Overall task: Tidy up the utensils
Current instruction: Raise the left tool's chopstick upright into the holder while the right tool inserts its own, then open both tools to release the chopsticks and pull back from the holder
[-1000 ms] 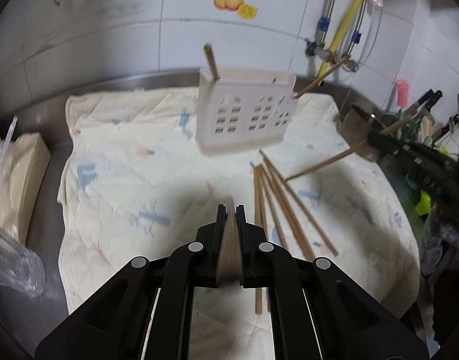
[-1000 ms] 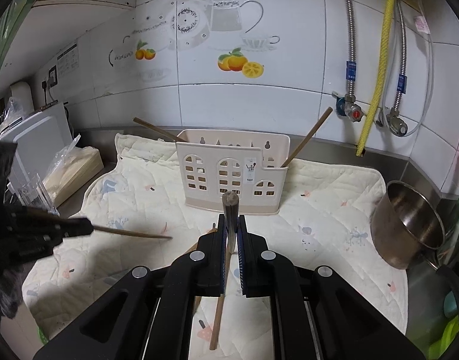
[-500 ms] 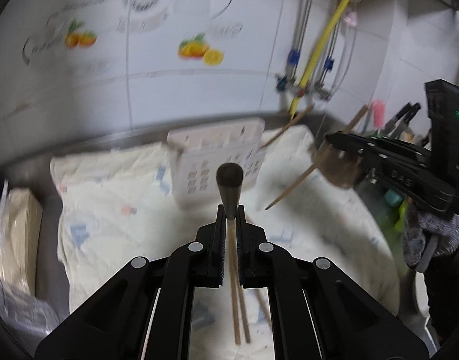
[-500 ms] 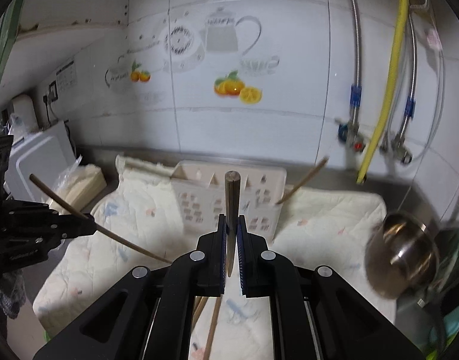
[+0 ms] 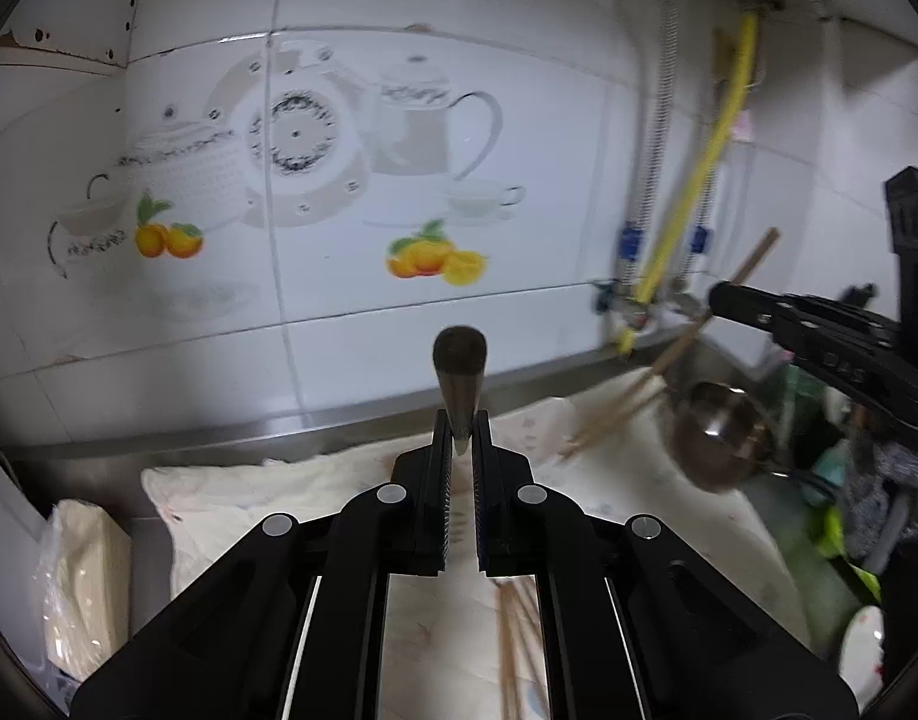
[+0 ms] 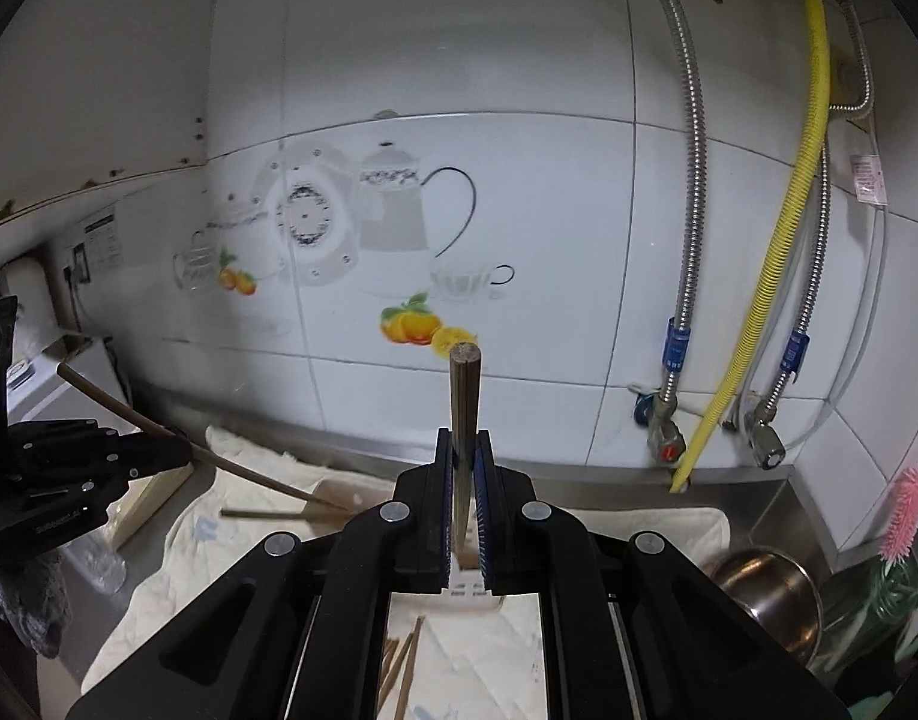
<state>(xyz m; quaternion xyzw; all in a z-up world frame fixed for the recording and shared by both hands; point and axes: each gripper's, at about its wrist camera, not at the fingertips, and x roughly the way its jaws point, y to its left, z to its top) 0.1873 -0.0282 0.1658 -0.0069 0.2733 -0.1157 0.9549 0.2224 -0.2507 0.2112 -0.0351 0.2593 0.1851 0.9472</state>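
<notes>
Left wrist view: my left gripper (image 5: pixel 459 438) has its jaws clenched on a chopstick (image 5: pixel 459 372), whose blunt end projects beyond the tips toward the tiled wall (image 5: pixel 339 90). Right wrist view: my right gripper (image 6: pixel 464 450) grasps a second chopstick (image 6: pixel 464 390) likewise, nearly upright between the jaws. Loose chopsticks (image 6: pixel 402 666) lie on the quilted cloth (image 6: pixel 231 516) covering the counter, below both jaws. A steel pot (image 6: pixel 771 594) sits at right.
</notes>
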